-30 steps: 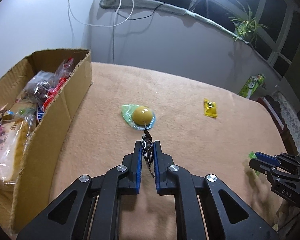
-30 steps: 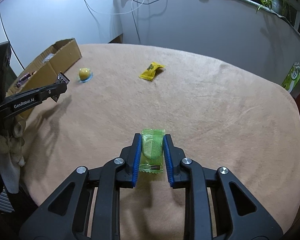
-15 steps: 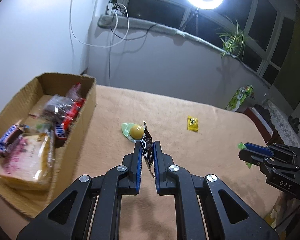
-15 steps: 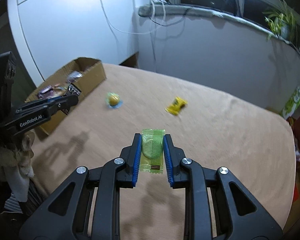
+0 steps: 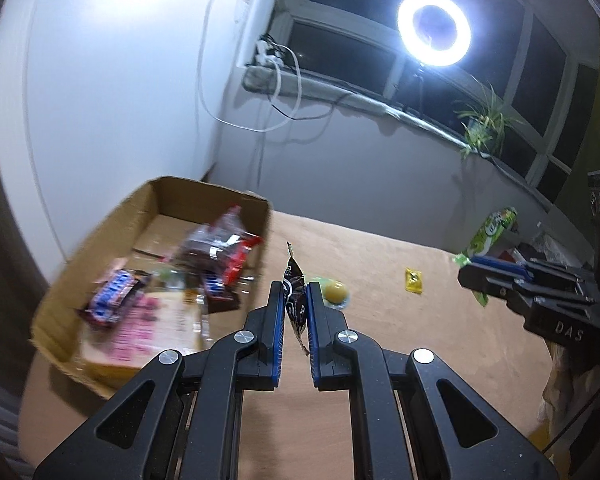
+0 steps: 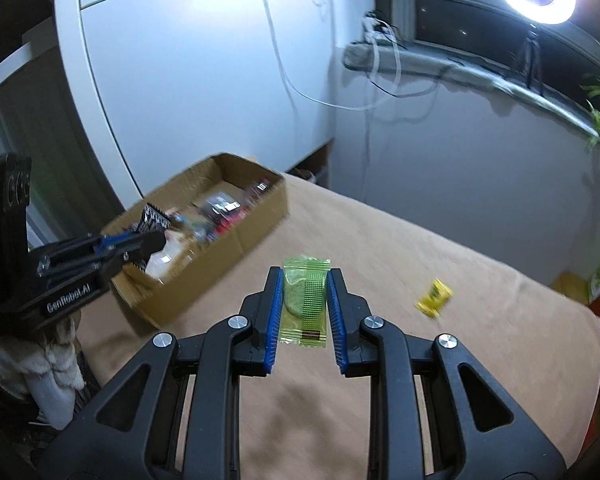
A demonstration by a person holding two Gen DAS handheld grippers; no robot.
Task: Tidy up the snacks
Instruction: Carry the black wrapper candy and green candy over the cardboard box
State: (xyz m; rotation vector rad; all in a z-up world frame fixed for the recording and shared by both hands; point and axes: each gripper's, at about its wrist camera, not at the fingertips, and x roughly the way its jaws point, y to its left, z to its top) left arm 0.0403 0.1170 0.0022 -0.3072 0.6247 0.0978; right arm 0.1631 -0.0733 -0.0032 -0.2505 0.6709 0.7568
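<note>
The open brown cardboard box (image 5: 156, 280), left of centre in the left wrist view, already holds soft, crinkly packets, and the two in hand look just as light and slippery, best pinched across their flat middles. The left hand-held gripper (image 5: 295, 300) is clamped on a thin dark foil sachet (image 5: 294, 280); the right hand-held gripper (image 6: 304, 300) narrowly grips a translucent green wrapped biscuit (image 6: 305, 300). Only the left wrist view shows the round yellow sweet on green wrapper (image 5: 335, 292) lying on the tan surface (image 5: 380, 320).
</note>
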